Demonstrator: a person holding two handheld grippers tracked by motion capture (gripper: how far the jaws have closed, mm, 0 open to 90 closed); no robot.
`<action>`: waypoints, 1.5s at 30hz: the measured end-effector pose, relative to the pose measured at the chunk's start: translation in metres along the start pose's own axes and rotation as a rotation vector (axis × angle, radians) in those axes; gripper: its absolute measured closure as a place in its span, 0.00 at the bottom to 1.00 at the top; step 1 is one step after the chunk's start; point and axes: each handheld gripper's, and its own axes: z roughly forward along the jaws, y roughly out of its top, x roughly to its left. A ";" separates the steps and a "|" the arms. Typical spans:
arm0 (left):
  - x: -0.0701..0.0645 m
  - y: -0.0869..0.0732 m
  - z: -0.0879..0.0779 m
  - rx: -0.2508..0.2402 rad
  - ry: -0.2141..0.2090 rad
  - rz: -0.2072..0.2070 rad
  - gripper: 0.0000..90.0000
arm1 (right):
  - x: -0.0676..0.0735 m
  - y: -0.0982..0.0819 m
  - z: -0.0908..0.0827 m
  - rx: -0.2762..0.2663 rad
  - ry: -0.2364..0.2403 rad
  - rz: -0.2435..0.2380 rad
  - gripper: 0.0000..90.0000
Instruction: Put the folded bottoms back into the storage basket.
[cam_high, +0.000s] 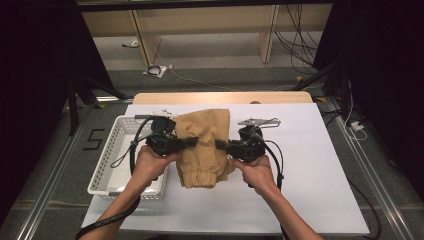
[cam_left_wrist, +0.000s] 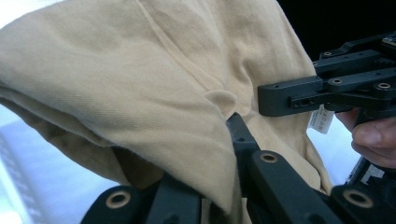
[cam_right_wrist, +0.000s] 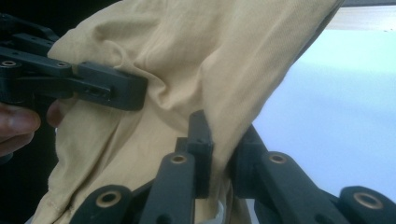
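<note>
Tan garment (cam_high: 204, 145) pinched on either side by left claw (cam_high: 192, 142) and right claw (cam_high: 218, 144), lifted above the worktop (cam_high: 310, 165) right of the white basket (cam_high: 112, 145), probably folding yet undone.

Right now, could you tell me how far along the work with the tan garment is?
Done: both grippers have a grip, the left gripper and right gripper each shut on an edge of the tan garment. In hand: it hangs crumpled between them above the white table. Left: spreading or folding it; the white basket beside it may be its destination.
</note>
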 end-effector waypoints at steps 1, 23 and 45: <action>0.001 0.001 -0.002 -0.002 0.004 -0.001 0.95 | 0.001 0.002 0.001 0.000 0.002 0.000 0.90; 0.019 0.011 -0.045 -0.020 0.078 0.004 0.95 | 0.033 0.033 0.028 -0.012 0.026 -0.036 0.90; 0.044 0.007 -0.083 -0.021 0.148 -0.011 0.95 | 0.065 0.050 0.063 -0.004 0.055 -0.061 0.90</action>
